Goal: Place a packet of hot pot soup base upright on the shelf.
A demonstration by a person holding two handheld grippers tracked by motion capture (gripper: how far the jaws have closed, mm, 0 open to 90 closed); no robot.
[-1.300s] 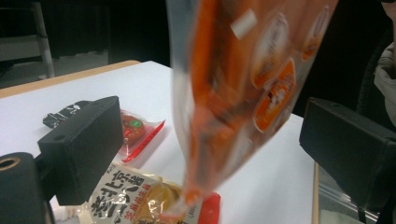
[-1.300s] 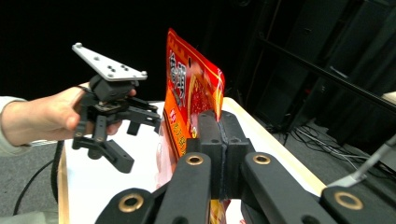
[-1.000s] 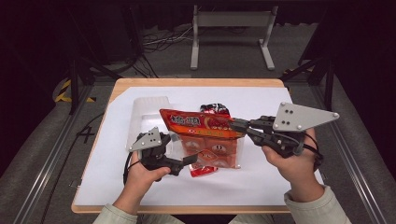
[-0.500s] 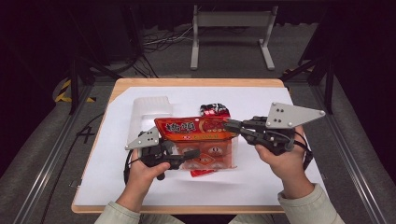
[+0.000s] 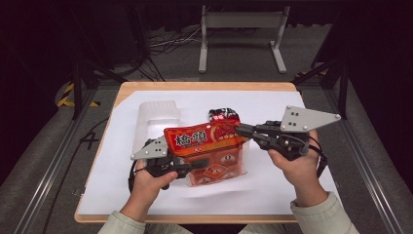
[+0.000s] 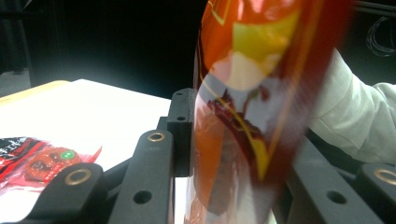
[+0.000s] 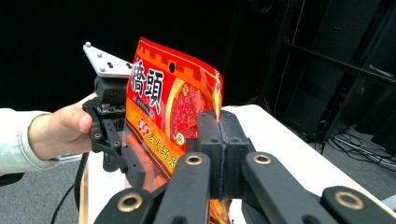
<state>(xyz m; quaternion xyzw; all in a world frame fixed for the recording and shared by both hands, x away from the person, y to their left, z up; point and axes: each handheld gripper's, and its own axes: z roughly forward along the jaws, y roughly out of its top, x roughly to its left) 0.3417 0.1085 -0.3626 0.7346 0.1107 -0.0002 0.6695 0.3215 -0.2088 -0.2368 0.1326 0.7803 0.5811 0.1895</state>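
Fingers of your right gripper (image 7: 219, 154) are pressed together on the edge of the red snack bag (image 7: 175, 107), with the foil caught between the two black pads. Your left gripper (image 5: 195, 164) has its jaws on either side of the same bag at its other end; in the left gripper view the bag (image 6: 247, 107) stands between the pads and looks pinched, though it is blurred there. From above, you hold the bag (image 5: 204, 139) lifted off the table (image 5: 122, 92), stretched between the two grippers, its printed face turned up toward you. Your right gripper (image 5: 243, 129) takes it at the right edge. Under the bag lies a clear pouch of red packets (image 5: 219, 170) on the white sheet (image 5: 272, 185). Behind the bag a small dark packet (image 5: 221, 114) rests on the sheet, and a clear plastic tray (image 5: 156, 117) sits to the left, apart from the bag.
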